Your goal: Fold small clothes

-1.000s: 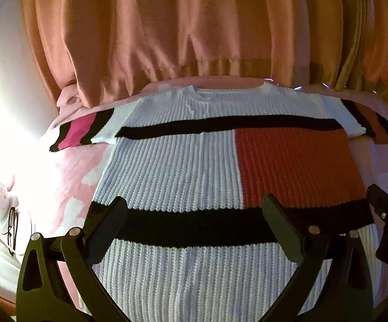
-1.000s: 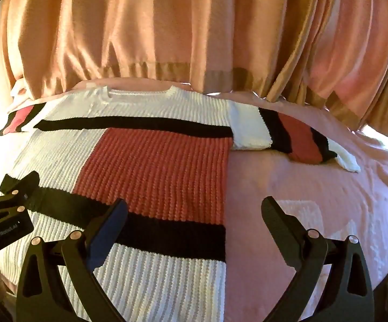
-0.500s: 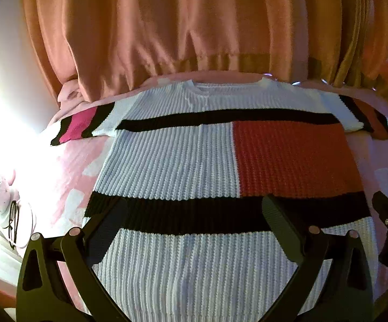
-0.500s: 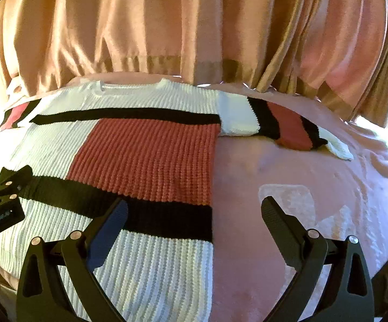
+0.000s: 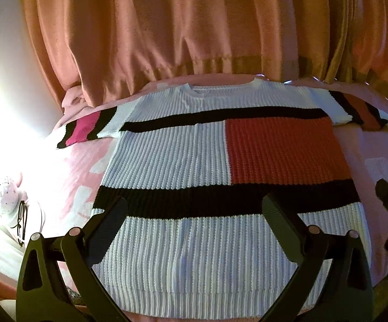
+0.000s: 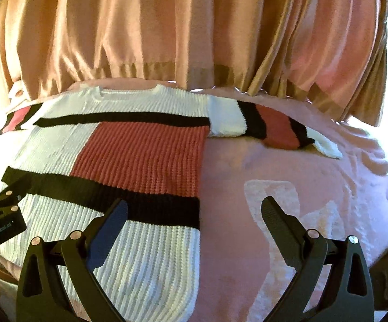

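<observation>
Both grippers, left point(image 5: 194, 214) and right point(image 6: 194, 214), wide open, holding nothing, low above the flat sweater point(image 5: 183, 161).

So the sweater point(image 5: 194, 161) is a chunky ribbed knit, mostly white, laid out flat and face up on the pink bed point(image 6: 287, 187) with the neckline at the far side by the curtain. It's unfolded, both short sleeves spread straight out to the sides. Colour-block pattern: a thin black stripe across the chest, a wider black band lower down, and a red panel between them on one half. Each sleeve has a red or pink patch framed by black bars, then a white cuff. The ribbed hem lies nearest, reaching almost to the bed's edge.
</observation>
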{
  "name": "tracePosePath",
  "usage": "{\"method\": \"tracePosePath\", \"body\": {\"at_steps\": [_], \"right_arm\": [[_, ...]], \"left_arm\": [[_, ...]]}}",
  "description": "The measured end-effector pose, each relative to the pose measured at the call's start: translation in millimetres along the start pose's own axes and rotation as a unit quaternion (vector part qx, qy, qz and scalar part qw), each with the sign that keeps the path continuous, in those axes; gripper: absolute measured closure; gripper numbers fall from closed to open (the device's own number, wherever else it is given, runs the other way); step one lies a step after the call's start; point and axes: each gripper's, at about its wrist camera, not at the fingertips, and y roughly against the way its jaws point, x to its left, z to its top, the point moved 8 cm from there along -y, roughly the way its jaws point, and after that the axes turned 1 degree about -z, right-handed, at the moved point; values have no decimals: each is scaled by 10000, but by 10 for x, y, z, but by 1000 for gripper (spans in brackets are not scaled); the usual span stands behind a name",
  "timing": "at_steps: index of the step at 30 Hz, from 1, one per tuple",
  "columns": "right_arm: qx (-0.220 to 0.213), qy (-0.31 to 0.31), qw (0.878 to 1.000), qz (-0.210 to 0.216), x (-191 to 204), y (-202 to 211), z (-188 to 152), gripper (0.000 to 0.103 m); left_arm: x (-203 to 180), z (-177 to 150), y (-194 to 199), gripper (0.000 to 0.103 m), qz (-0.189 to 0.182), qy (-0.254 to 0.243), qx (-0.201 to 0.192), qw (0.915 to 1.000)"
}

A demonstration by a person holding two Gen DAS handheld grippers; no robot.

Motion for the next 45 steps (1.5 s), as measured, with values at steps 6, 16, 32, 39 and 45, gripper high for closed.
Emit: {"method": "tracePosePath", "body": {"at_steps": [6, 16, 32, 39, 45], "right_arm": [[-29, 1, 10000, -30, -38, 102, 11, 5], [-46, -8, 10000, -53, -64, 155, 16, 5], [-79, 9, 9999, -62, -54, 209, 11, 5], [-87, 17, 9999, -68, -52, 219, 9, 5], [-72, 5, 10000, -58, -40, 208, 4, 5]], "left_arm": [[-13, -24, 78, 5, 3, 8, 10, 10000], [35, -68, 125, 5, 61, 67, 47, 9999], [16, -80, 152, 5, 99, 78, 30, 9999], [24, -82, 148, 5, 100, 79, 32, 9999], [54, -76, 135, 5, 101, 88, 40, 9999]]}}
